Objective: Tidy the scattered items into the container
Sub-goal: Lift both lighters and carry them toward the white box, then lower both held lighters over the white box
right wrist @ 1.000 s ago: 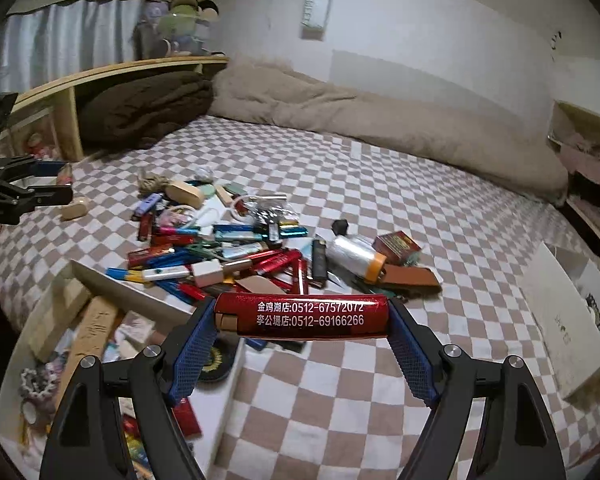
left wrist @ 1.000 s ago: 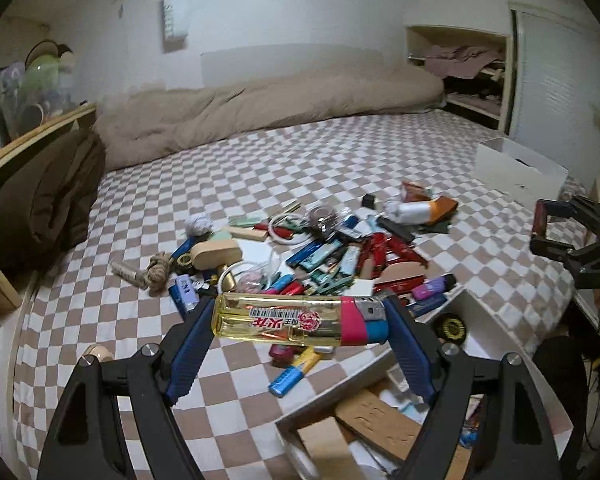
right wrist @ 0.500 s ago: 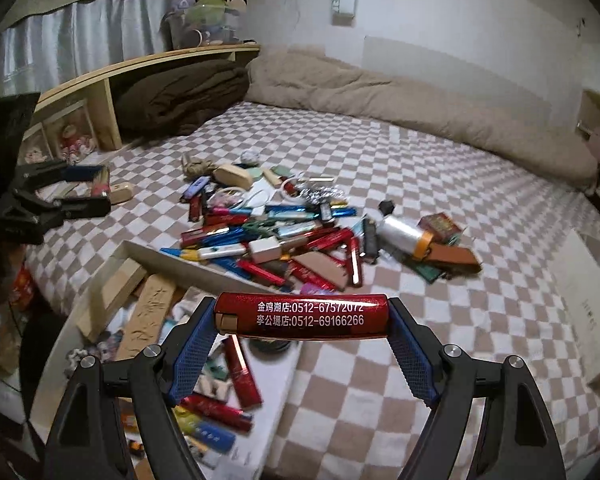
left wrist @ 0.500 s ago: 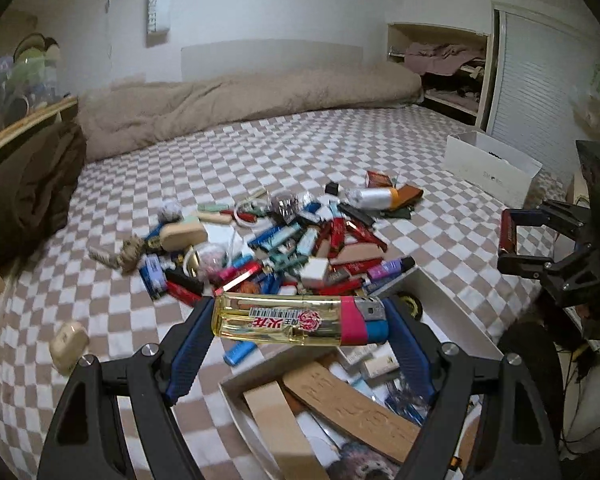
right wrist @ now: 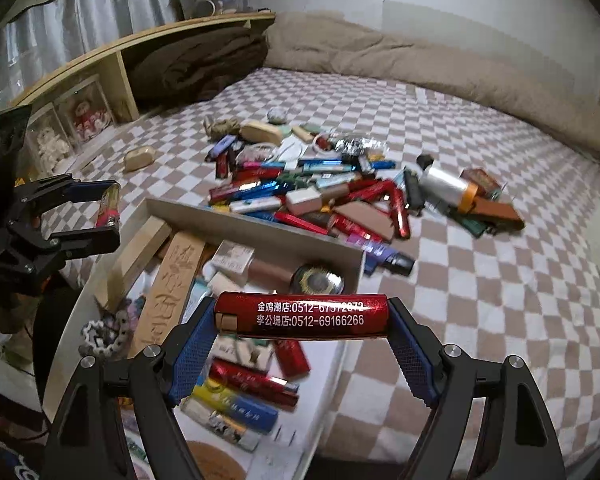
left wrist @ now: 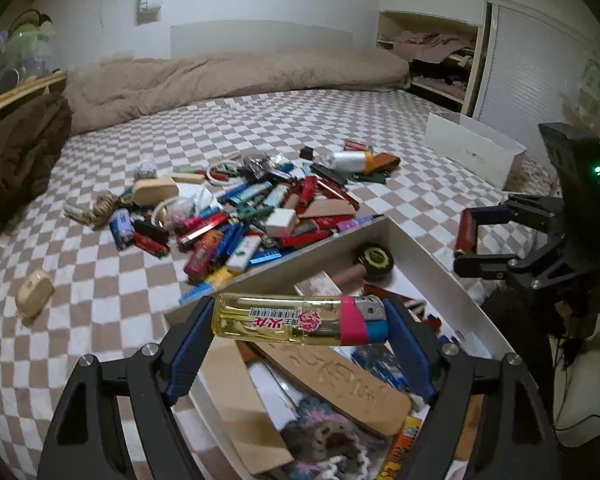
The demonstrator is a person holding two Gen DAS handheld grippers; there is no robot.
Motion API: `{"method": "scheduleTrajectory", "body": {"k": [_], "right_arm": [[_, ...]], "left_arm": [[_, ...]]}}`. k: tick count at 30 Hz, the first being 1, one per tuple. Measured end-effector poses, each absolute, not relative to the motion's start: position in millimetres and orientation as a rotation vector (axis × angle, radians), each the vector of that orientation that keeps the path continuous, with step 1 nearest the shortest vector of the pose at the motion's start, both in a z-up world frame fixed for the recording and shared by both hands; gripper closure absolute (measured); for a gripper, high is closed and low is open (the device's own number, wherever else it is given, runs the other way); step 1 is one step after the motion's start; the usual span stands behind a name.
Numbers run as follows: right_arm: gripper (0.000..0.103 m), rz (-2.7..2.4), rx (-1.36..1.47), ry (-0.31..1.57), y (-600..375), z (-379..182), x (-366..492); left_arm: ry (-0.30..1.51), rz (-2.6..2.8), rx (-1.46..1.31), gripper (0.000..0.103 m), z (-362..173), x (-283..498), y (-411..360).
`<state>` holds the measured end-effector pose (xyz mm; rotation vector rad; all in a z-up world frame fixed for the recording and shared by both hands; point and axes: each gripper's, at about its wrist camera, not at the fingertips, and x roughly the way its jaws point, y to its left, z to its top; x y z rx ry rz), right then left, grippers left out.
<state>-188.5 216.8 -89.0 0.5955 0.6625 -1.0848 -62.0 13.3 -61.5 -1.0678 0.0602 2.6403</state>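
The pile of lighters (left wrist: pixel 260 208) lies just behind the box (left wrist: pixel 440 268).

**Home bedroom**

I'm over a bed with a checkered sheet (left wrist: pixel 284 120). Rolled beige duvet (left wrist: pixel 236 76) against the wall, brown blanket (right wrist: pixel 196 64) folded at the wooden headboard shelf (right wrist: pixel 112 46), dolls (right wrist: pixel 88 116) in its cubbies, clothes on closet shelves (left wrist: pixel 432 46).

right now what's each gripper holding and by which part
Left gripper: clear yellow plastic lighter, clamped end to end. Right gripper: red metallic lighter, likewise by its ends.
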Motion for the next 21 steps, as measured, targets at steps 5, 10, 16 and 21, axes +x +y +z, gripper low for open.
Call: {"method": "scheduleTrajectory", "body": {"k": [5,10,16,21], "right_arm": [[0.020,-1.080,0.659,0.661,227,-104,-185],[0.020,-1.073,0.689,0.640,242,-107,-180],[0.020,-1.062,0.756,0.602,258,-115,-172],[0.020,-1.076,0.818,0.597,269,-131,-166]], "left_arm": [[0.021,2.659,-1.070,0.020,-69,-51,13],[-0.031,2.687,-1.062,0.020,-74,-41,11],[-0.046,2.704,-1.044,0.020,-83,-30,14],[-0.052,2.736,-1.040,0.020,-87,-23,12]]}}
